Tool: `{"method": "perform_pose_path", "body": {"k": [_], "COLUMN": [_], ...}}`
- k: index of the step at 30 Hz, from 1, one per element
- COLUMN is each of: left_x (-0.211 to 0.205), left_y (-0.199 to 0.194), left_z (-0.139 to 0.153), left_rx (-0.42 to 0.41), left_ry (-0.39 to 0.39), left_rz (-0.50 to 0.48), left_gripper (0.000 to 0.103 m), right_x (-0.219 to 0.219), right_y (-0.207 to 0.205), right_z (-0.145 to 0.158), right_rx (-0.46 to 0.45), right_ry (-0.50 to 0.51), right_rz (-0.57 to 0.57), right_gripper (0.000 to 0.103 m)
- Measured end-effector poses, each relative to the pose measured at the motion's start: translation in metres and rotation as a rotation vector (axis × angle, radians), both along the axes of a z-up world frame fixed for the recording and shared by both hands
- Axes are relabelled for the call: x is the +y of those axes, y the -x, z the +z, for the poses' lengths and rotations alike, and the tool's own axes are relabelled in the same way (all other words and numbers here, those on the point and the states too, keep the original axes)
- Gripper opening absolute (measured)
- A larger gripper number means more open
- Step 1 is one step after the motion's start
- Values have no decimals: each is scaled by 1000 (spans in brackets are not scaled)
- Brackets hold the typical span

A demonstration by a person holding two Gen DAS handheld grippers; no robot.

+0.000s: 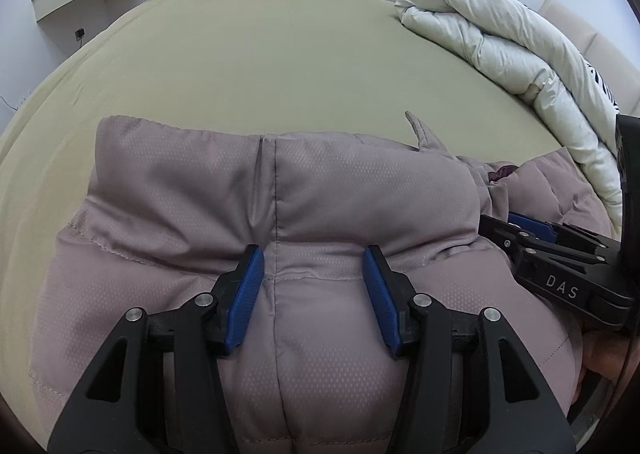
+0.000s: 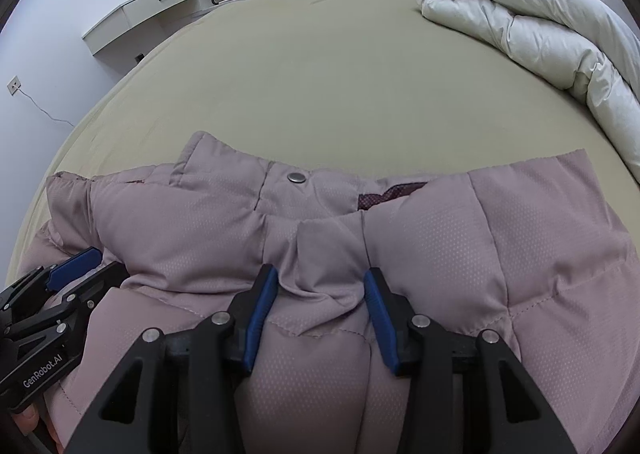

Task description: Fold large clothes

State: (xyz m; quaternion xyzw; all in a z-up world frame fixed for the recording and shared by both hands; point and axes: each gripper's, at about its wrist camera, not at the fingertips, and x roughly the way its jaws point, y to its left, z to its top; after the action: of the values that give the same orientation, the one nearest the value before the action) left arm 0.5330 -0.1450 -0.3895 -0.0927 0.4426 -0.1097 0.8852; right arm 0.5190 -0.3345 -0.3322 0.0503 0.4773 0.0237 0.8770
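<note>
The puffy mauve down jacket [image 1: 280, 194] is lying bunched on the olive-sheeted bed [image 1: 260, 54], near its front edge, and both tools are working right over it. The left gripper [image 1: 314, 274] is sitting with its blue fingers [image 1: 246, 294] spread apart, a padded ridge of the jacket swelling up between them along a seam; nothing is pinched, so I'm reading it as released and pressing or hovering on the fabric. Same story on the other side: the right gripper [image 2: 318, 294] is standing open, its fingers [image 2: 378, 318] straddling a rumpled fold just below the snap button [image 2: 297, 176] and collar.

The danger from here, as I judge it: this filling is thick and springy, so a fold pressed down is likely to puff back open once the pressure is coming off. And if the fingers are closing on only the top shell layer, the slick fabric may be sliding out, or only one layer lifting while the rest is staying behind and twisting. The dark red lining [image 2: 394, 190] is peeking out near the collar, hinting the layers aren't lined up neatly.

As for pose, both tools are pointing forward and tipped downward across the bed toward the rolled white duvet [image 2: 540, 26] at the far right, sitting side by side and close together; each is showing in the other's camera edge. The person's fingertips are just visible at the frame corners, gripping the handles low.
</note>
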Motion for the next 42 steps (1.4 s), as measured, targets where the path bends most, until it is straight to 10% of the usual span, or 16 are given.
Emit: {"method": "perform_pose_path", "body": {"k": [12, 17, 20, 24, 34, 38, 42], "left_x": [10, 40, 59, 52, 61, 63, 59], "left_y": [0, 48, 42, 24, 8, -7, -13], "left_z": [7, 57, 49, 16, -7, -23, -28], "left_rx": [16, -158, -103, -27, -39, -44, -42], "left_ry": [17, -134, -113, -122, -37, -14, -8], "left_rz": [-14, 64, 99, 87, 103, 98, 96], "left_gripper": [51, 51, 51, 51, 51, 51, 51], "right_x": [1, -30, -67, -109, -147, -162, -172], "right_y": [4, 47, 70, 60, 69, 71, 69], "right_z": [4, 57, 78, 26, -13, -21, -25], "right_rx": [-42, -141, -217, -21, -115, -122, -114], "right_ry": [-17, -130, -86, -57, -243, -303, -337], "right_rz": [-15, 0, -86, -179, -242, -300, -320], "right_gripper": [49, 48, 47, 39, 35, 5, 0]}}
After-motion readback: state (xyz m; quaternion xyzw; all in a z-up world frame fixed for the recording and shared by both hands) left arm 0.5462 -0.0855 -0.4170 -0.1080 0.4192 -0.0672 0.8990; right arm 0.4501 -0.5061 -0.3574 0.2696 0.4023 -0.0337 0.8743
